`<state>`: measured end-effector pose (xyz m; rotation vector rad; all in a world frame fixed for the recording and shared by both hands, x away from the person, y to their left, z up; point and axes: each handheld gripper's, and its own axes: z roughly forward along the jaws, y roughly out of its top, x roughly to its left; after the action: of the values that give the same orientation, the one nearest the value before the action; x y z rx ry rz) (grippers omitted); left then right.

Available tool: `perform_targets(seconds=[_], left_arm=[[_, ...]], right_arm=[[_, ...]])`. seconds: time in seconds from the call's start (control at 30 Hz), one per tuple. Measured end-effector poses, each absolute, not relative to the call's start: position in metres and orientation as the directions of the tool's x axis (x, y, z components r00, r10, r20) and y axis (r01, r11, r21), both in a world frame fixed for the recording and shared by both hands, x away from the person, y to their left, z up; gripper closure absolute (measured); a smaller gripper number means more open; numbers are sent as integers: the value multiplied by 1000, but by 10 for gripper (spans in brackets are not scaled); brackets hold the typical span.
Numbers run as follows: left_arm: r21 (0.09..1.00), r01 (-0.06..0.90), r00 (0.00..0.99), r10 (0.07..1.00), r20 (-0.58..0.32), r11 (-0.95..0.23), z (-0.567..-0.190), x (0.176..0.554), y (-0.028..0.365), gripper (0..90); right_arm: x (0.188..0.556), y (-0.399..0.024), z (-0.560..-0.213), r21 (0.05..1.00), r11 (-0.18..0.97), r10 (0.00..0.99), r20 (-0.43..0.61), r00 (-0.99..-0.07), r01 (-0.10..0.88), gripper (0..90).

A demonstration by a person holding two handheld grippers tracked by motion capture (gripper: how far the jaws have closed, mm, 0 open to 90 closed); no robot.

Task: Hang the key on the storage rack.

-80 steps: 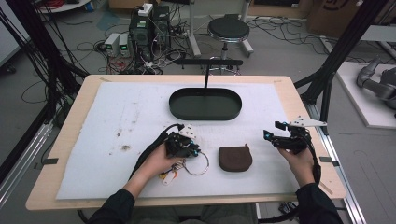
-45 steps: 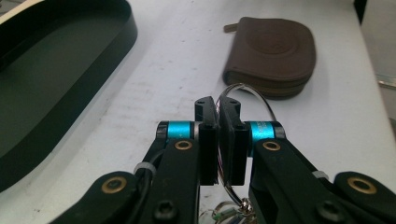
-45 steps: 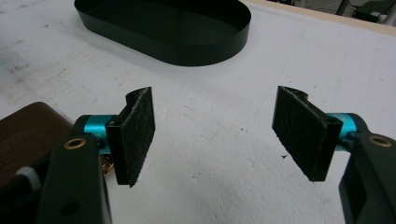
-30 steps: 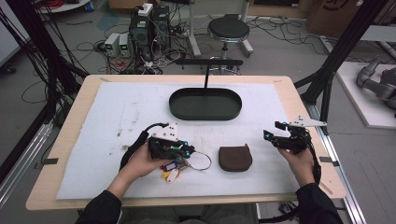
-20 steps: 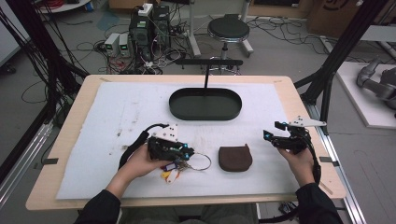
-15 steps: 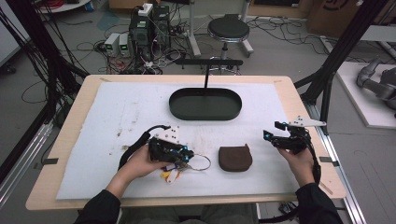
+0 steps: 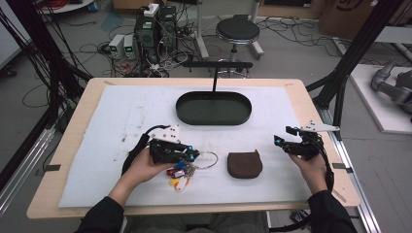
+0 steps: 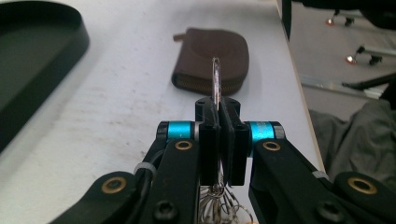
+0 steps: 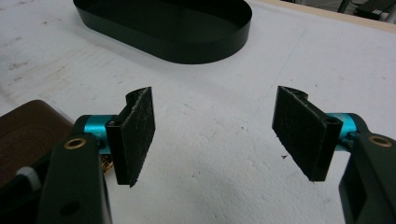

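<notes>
A thin metal key ring (image 8: 216, 79) stands upright between the pads of my left gripper (image 8: 218, 109), which is shut on it; its jaws have just been closing. In the high view that gripper (image 7: 194, 156) lies low over the white mat. The ring (image 7: 208, 160) pokes out to its right, and a bunch of keys with coloured tags (image 7: 179, 177) lies below it. A brown zip pouch (image 7: 245, 165) lies flat just past the ring (image 8: 212, 58). My right gripper (image 7: 284, 135) is held at the right, open with nothing between its pads (image 9: 219, 130); the pouch (image 9: 23, 135) is at its left.
A black oval tray (image 7: 214, 116) with an upright T-handle stands at the middle back of the mat (image 9: 187, 51). The table's right edge runs close past the right hand. Beyond the table stand a stool, cables and electronics on the floor.
The left hand has shifted left and slightly nearer the front edge with the key ring and lowered the gripper; the keys trail on the mat. The right gripper and pouch have not moved.
</notes>
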<state>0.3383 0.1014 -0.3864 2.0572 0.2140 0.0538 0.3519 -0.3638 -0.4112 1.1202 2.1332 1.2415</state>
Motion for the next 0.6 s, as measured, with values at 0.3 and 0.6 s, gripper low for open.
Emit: perform_targets(seconds=[0.3, 0.6], left_arm=[[933, 127, 967, 252, -41, -337, -373, 338, 116, 864], [951, 95, 956, 294, -5, -295, -358, 339, 121, 864]], right_arm=[[353, -363, -412, 857, 279, 812, 30, -582, 434, 304], [354, -363, -412, 854, 278, 815, 33, -579, 441, 305]])
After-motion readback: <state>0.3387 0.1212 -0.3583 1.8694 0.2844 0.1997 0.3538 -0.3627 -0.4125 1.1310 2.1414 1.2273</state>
